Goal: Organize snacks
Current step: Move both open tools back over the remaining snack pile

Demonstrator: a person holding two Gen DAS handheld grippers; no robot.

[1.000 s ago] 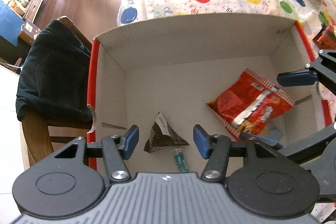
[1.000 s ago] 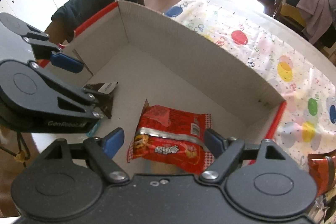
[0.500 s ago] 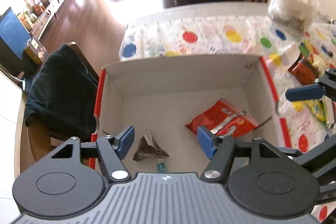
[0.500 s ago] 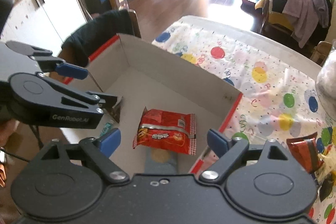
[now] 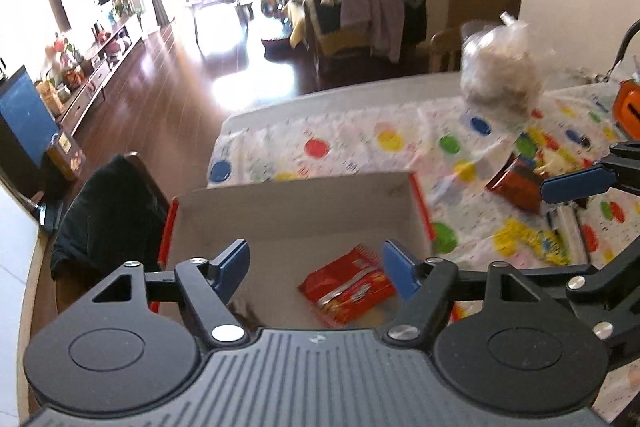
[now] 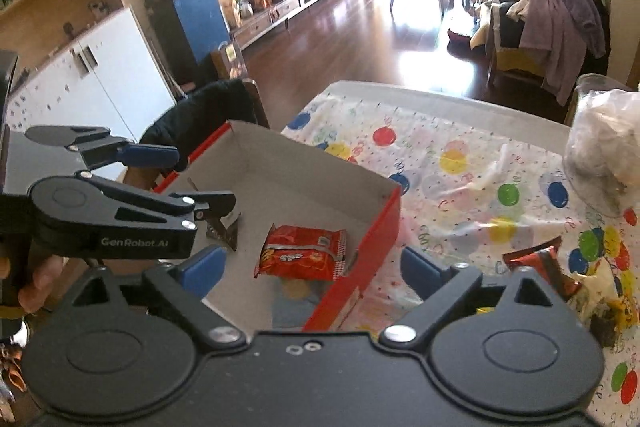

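A red-edged cardboard box (image 5: 304,203) (image 6: 384,223) stands on the table. Inside lie a red snack packet (image 5: 348,287) (image 6: 304,257), a small dark triangular packet (image 6: 224,231) and a pale blue packet (image 6: 292,307). My left gripper (image 5: 316,267) is open and empty, raised above the box's near side. My right gripper (image 6: 312,269) is open and empty above the box's right edge. A dark red-brown snack packet (image 5: 516,183) (image 6: 548,267) lies on the tablecloth right of the box, with more wrappers (image 6: 608,303) beside it.
The table has a dotted cloth (image 6: 452,163). A clear bag of pale food (image 5: 500,75) (image 6: 608,151) stands at the far right. A chair with dark clothing (image 5: 104,223) is left of the box. An orange object (image 5: 628,107) sits at the right edge.
Both grippers have risen and pulled back from the box, so it looks smaller and the room shows beyond. Both stayed open; the packets in the box have not moved.
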